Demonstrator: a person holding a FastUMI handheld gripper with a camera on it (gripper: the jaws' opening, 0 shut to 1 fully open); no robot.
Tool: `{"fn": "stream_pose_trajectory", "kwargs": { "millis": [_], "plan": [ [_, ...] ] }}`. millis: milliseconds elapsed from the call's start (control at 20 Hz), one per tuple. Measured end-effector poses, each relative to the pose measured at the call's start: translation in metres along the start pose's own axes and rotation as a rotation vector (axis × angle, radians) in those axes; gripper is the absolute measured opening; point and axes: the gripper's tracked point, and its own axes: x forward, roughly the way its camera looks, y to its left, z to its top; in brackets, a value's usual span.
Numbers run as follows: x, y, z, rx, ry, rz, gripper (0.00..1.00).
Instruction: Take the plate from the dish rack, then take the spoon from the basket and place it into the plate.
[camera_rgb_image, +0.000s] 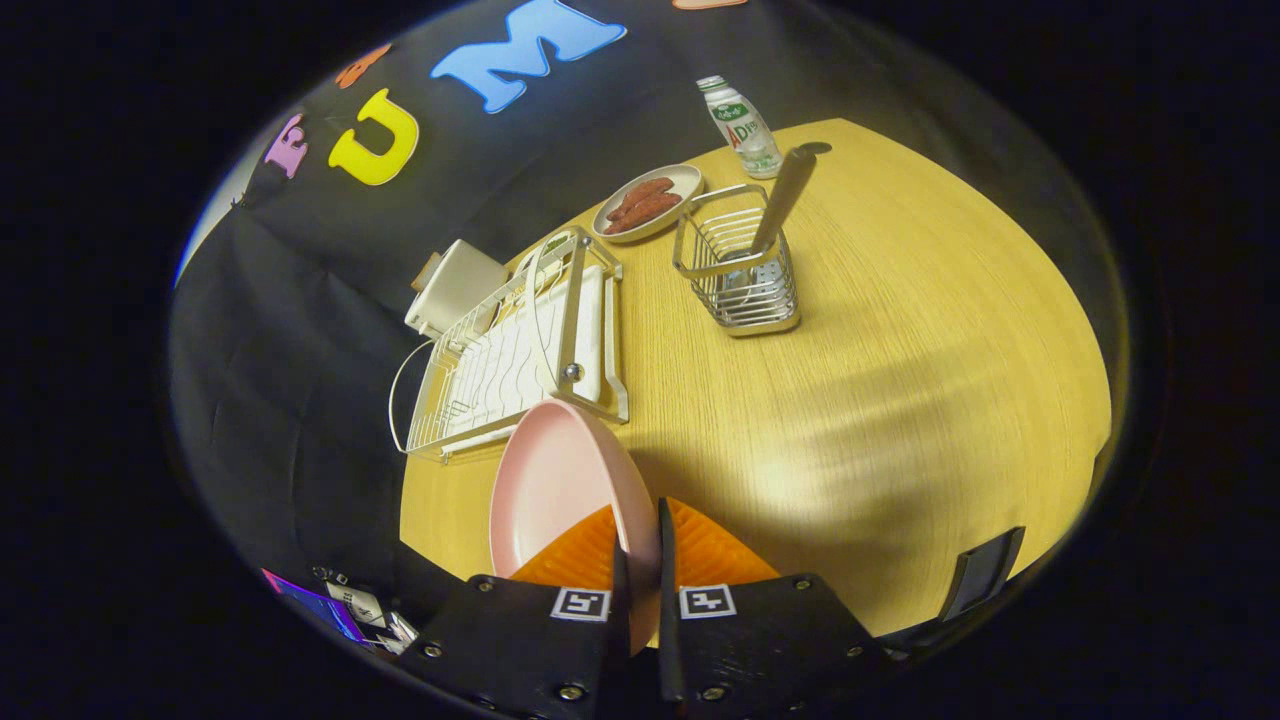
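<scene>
Plate (560, 490) sits edge-on, pinched by its rim between the gripper (640, 560) fingers, at seven o'clock from the dish rack (520, 350). Thin rim grip: a tilt could let it slip onto the table (900, 400).

Dim booth, warm light pooling on the table (900, 400), soft shadows, strong fisheye bending at edges.

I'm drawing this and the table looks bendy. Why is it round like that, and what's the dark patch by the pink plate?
In the gripper view the fisheye lens bows the table edges; the dark patch is shadow beside the plate, which the gripper pinches by its rim; a soft sheen crosses the wood, and the far bottle looks slightly soft.
</scene>
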Motion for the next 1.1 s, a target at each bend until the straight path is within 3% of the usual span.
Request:
{"fn": "stream_pose_trajectory", "kwargs": {
  "millis": [250, 750, 900, 1000, 1050, 1100],
  "plan": [
    [0.017, -0.006, -0.014, 0.058, 0.024, 0.019, 0.11],
    [0.044, -0.011, -0.025, -0.015, 0.054, -0.017, 0.11],
    [0.045, -0.014, -0.024, 0.020, 0.046, -0.017, 0.13],
    [0.040, -0.018, -0.015, 0.044, 0.006, -0.016, 0.19],
    [0.036, -0.019, -0.010, 0.036, -0.014, -0.013, 0.35],
    [0.031, -0.024, -0.004, 0.016, -0.041, -0.035, 0.42]
  ]
}}
